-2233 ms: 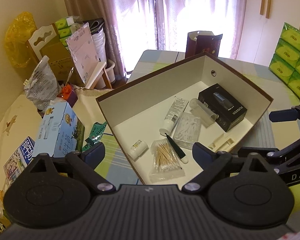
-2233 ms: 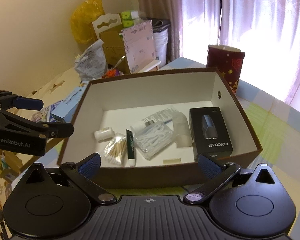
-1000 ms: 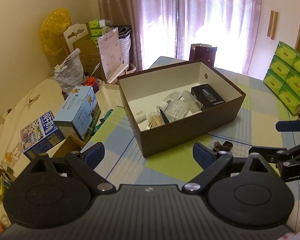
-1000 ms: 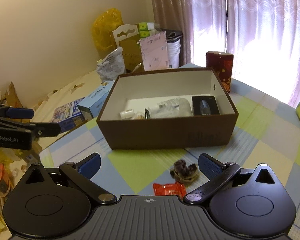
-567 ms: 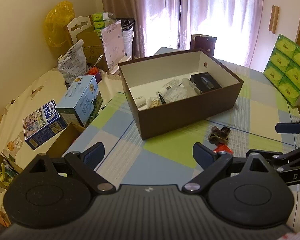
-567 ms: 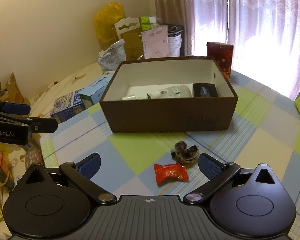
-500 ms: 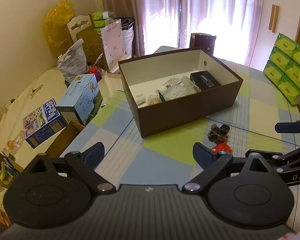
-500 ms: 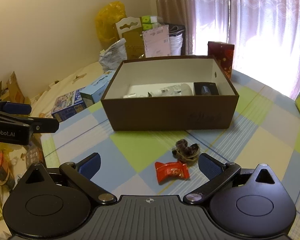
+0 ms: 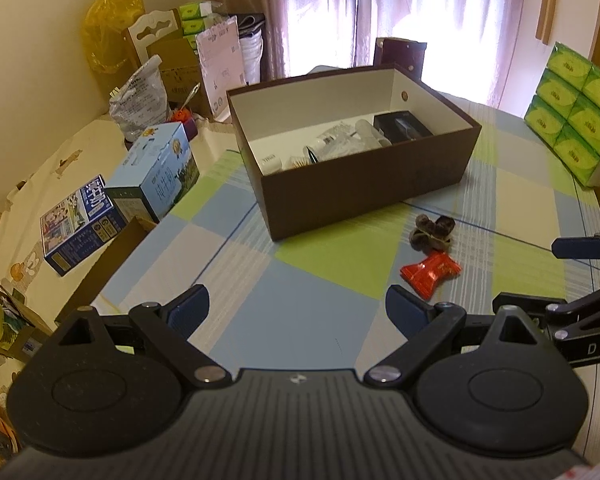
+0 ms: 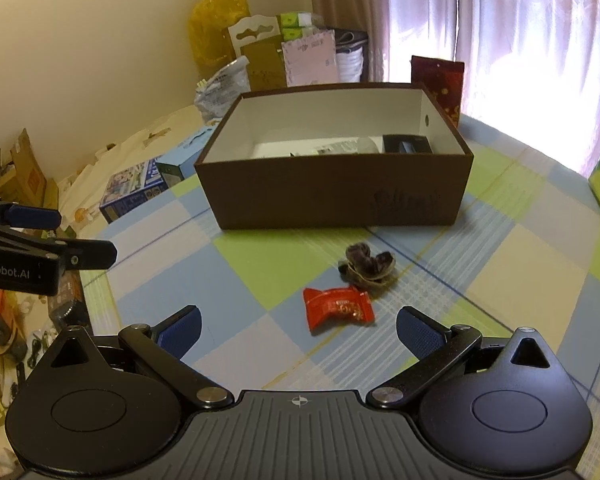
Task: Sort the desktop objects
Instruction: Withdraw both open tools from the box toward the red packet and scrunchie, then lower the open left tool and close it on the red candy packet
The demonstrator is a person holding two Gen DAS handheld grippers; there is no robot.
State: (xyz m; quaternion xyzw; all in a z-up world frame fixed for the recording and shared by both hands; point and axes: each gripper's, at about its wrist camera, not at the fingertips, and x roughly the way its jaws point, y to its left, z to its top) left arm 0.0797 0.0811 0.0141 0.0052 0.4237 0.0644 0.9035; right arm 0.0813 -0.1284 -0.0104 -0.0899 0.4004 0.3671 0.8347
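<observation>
- Checked cloth covered the tabletop (image 9: 300, 304) in the left wrist view, with curtains glowing across the top. The left tongs (image 9: 296, 308) gaped wide and empty at the bottom of the frame. The brown box (image 9: 364, 188) sat at centre, already holding a black carton, a tube and some clear packets. Just below its lower right corner lay a dark scrunchie (image 9: 432, 232) and a red candy wrapper (image 9: 430, 270), close together. The right tongs (image 9: 576, 272) were cut off by the right edge.
- In the right wrist view, the right tongs (image 10: 298, 328) stood spread apart, holding nothing, low in frame. The red candy wrapper (image 10: 338, 309) lay just above them, the scrunchie (image 10: 366, 268) beyond, the box (image 10: 336, 196) further up. Judging by this, sorting was mostly done; those two items remained. The box's near wall hid most of its contents.
</observation>
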